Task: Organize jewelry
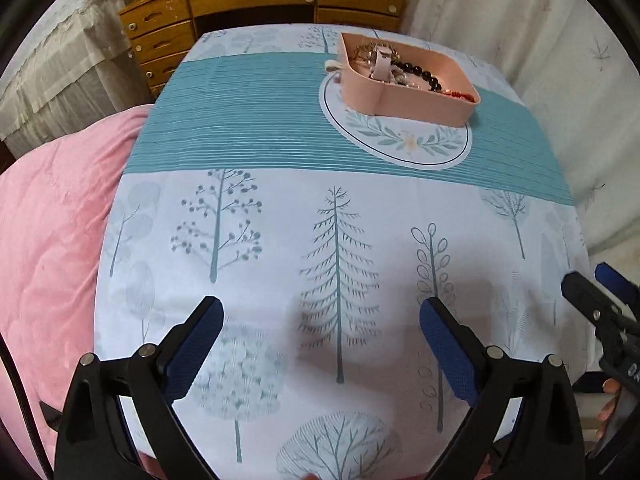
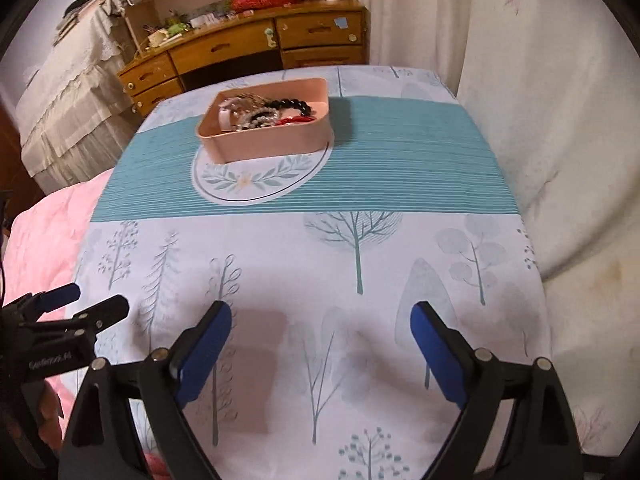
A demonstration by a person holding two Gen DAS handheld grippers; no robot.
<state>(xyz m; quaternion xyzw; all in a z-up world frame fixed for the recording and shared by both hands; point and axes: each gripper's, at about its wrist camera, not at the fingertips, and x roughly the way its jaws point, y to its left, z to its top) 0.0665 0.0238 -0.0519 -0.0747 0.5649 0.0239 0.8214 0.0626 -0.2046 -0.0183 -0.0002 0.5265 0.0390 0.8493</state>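
A pink jewelry box (image 1: pixel 416 98) (image 2: pixel 272 140) stands at the far end of the tree-print cloth, on a round white leaf motif. Inside lie a dark bead bracelet (image 1: pixel 420 72) (image 2: pixel 296 105), a pale bead strand (image 2: pixel 260 118), a red cord (image 2: pixel 298 120) and a white ring-like piece (image 1: pixel 382 62). My left gripper (image 1: pixel 322 312) hangs open over the near part of the cloth with nothing between its blue pads. My right gripper (image 2: pixel 320 316) is open too, empty, well short of the box. Each gripper shows at the edge of the other's view.
The cloth-covered table (image 1: pixel 280 208) has a pink quilt (image 1: pixel 48 240) along its left side. A wooden desk with drawers (image 1: pixel 256 4) (image 2: pixel 240 52) stands behind the table. White curtain fabric (image 2: pixel 540 120) hangs on the right. A lace-covered piece of furniture (image 2: pixel 68 112) is at the far left.
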